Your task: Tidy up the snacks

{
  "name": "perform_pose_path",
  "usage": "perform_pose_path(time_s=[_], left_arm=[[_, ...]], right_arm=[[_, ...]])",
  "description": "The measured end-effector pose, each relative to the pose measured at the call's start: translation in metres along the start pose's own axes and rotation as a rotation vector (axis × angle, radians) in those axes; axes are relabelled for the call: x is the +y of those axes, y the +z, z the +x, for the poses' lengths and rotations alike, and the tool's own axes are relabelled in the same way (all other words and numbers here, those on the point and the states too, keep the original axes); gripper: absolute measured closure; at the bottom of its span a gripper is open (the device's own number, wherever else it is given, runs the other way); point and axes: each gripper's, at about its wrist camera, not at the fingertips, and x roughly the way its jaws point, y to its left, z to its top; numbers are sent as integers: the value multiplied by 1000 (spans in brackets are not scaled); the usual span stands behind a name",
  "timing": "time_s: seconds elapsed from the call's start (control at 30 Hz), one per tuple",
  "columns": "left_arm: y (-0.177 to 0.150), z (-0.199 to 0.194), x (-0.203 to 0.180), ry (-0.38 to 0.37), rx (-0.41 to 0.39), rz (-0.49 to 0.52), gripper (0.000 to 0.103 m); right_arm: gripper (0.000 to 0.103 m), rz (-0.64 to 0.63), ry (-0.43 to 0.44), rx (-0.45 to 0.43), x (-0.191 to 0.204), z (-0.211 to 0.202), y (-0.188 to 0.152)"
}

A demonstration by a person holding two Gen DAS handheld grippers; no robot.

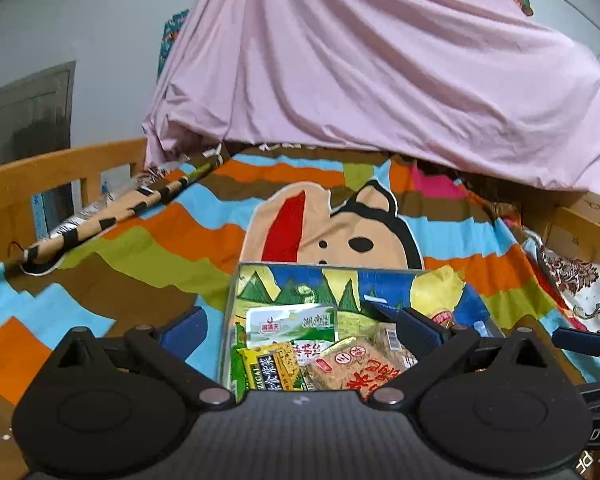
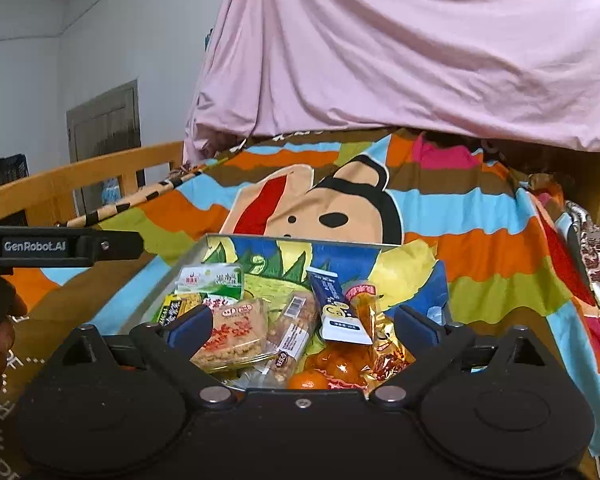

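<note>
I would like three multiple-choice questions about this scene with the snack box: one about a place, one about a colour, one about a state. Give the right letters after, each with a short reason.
1. Where does the blue carton lie?
A. inside the clear box
B. on the wooden rail
C. on the pink sheet

2. What colour is the sheet draped behind the bed?
A. green
B. pink
C. black

3. How do the two grippers stand?
A. both shut on snacks
B. only the left holds a packet
C. both open, holding nothing

Answers:
1 A: the carton leans among the packets inside the clear box.
2 B: the big draped sheet is pink.
3 C: the left gripper and the right gripper each have their fingers spread wide, with no snack between them.
</note>
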Motion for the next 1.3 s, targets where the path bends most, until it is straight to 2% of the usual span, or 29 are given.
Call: perform_pose_path(time_s=[0.23,0.73,1.0,1.3], left_arm=[[-6,-30,8,9,-34,-6,1],[-30,-92,30,40,-100,-35,0],[-43,-121,41,55,-105,-39,0],[-48,-151,45,59,-143,-35,0]], right_arm=[[2,31,11,-49,8,-29,3],[1,-56,27,-140,48,-92,-7],[1,-65,39,-154,66,-117,-13],[1,-61,15,-169,75,-144,-15]])
